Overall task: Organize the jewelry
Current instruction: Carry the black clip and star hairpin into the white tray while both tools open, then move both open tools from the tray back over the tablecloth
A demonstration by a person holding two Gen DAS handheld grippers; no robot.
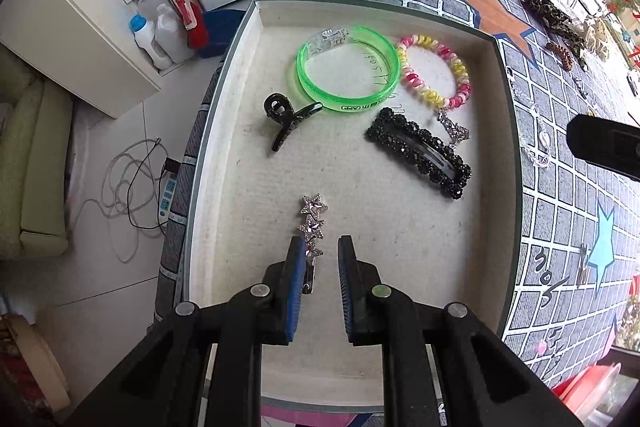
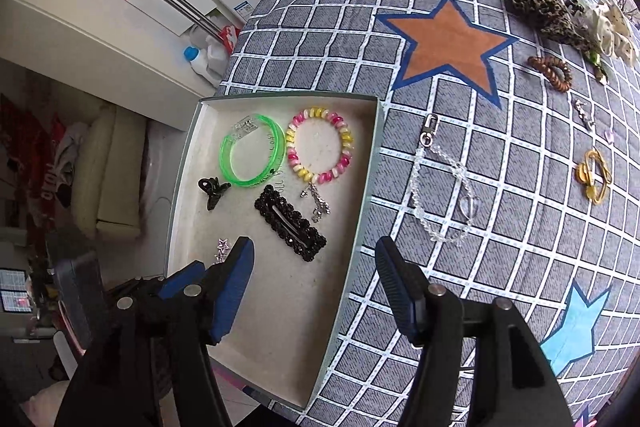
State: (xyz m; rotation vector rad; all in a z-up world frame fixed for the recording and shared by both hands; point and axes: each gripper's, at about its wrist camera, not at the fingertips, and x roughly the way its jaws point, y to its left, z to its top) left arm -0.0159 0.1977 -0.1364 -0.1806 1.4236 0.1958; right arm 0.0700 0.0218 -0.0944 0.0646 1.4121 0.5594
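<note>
- Left gripper (image 1: 319, 247) points straight down over the tray (image 1: 506, 147), jaws slightly parted, pads gripping nothing.
- Right gripper (image 2: 314, 259) hangs tilted above the tray's right rim, jaws wide, empty.

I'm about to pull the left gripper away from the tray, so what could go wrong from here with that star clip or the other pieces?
1. The star clip lies between the left gripper pads, close against one; lifting away might snag and drag it.
2. The right gripper hangs open over the tray edge; it could bump the rim.
3. The clear bead chain on the cloth looks loose and hard to pinch cleanly.
</note>
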